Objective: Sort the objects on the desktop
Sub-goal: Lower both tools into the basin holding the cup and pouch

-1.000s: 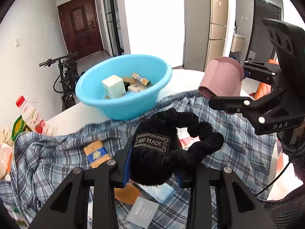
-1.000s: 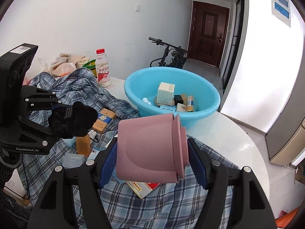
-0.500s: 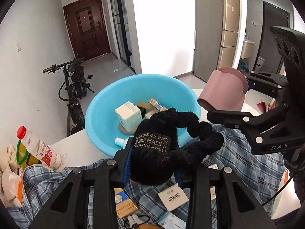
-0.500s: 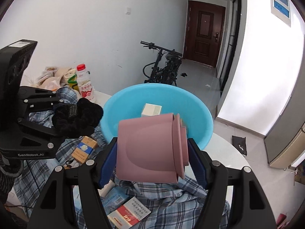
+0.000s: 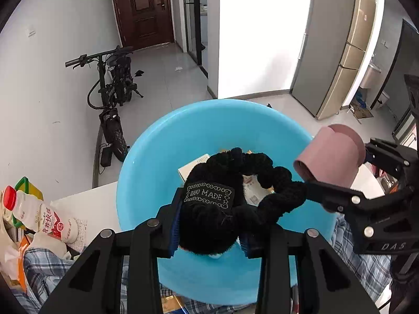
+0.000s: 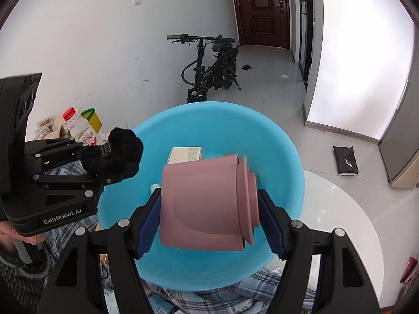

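Both grippers are loaded and hang above the blue basin (image 5: 146,183). Left gripper (image 5: 210,225) is clamped on a black scrunchie (image 5: 235,196) with a "HAND MADE" label; its pads squeeze the thick part and the loop sticks out forward, over the middle of the basin. Right gripper (image 6: 209,204) is clamped on a pink cup (image 6: 201,204), held sideways with its stepped bottom toward the right pad; it is also over the basin, nearer to the right rim as the left wrist view shows.

Inside the basin some things already lie: a white box (image 6: 186,154) near the far wall and a few small packs that the held things mostly hide. So I judge that part of the sorting is done, and these two things are ready to be released but not yet dropped.

Outside the basin, on the round white table (image 6: 340,209), the checked cloth (image 6: 275,282) covers the near edge. A milk bottle (image 5: 44,217) stands at the left edge, and small packs show on the cloth under the basin's near rim. These probably remain to be sorted.
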